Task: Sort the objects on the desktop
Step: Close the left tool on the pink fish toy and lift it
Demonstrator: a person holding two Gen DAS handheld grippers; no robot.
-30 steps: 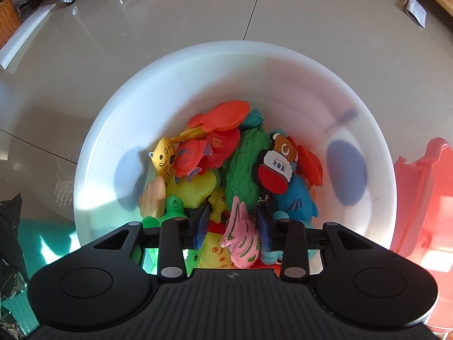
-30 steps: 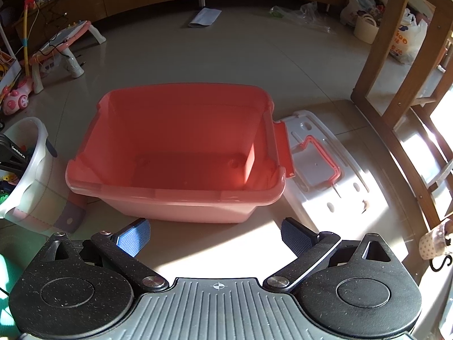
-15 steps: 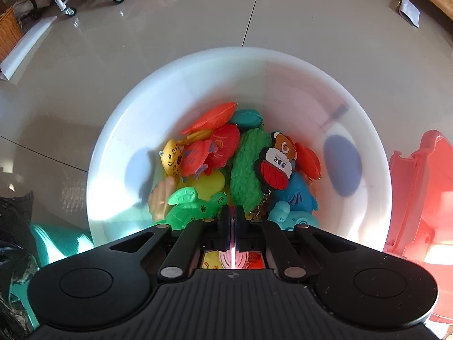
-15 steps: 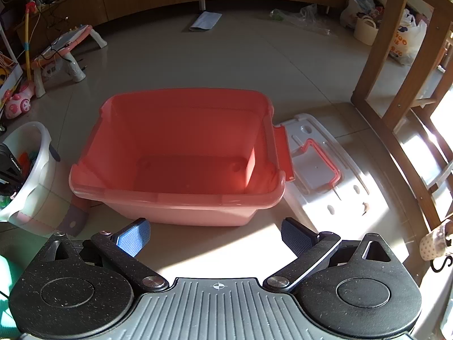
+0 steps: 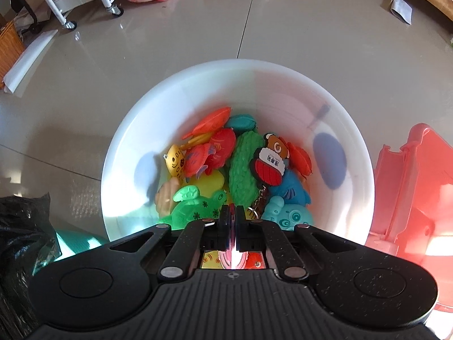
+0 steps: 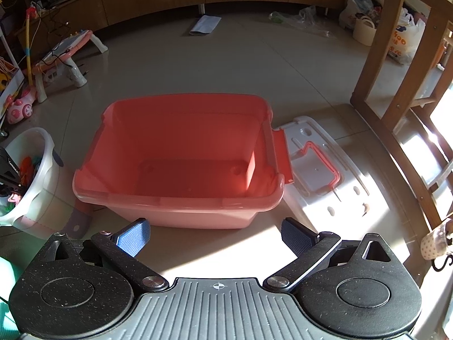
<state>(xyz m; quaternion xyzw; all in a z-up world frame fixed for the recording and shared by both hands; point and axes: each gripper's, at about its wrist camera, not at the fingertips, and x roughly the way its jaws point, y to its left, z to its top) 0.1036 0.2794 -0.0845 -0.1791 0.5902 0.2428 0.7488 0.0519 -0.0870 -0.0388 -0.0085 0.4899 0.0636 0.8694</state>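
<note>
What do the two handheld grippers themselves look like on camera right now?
Both are matte black speckled plastic: a ribbed grey centre plate with a crosshair mark, round discs either side, silver pivot pins. The right gripper has blue textured fingertip pads; the left gripper shows black fingers. No cables or sleeves visible.

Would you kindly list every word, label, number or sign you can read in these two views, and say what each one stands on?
White label on the red keychain charm: dark characters, too blurred to read.
Plastic bag behind the wooden frame: orange print, perhaps "400", not certain.
White lettering on the black device at the white tub: too small to read.
Nothing else legible.
</note>
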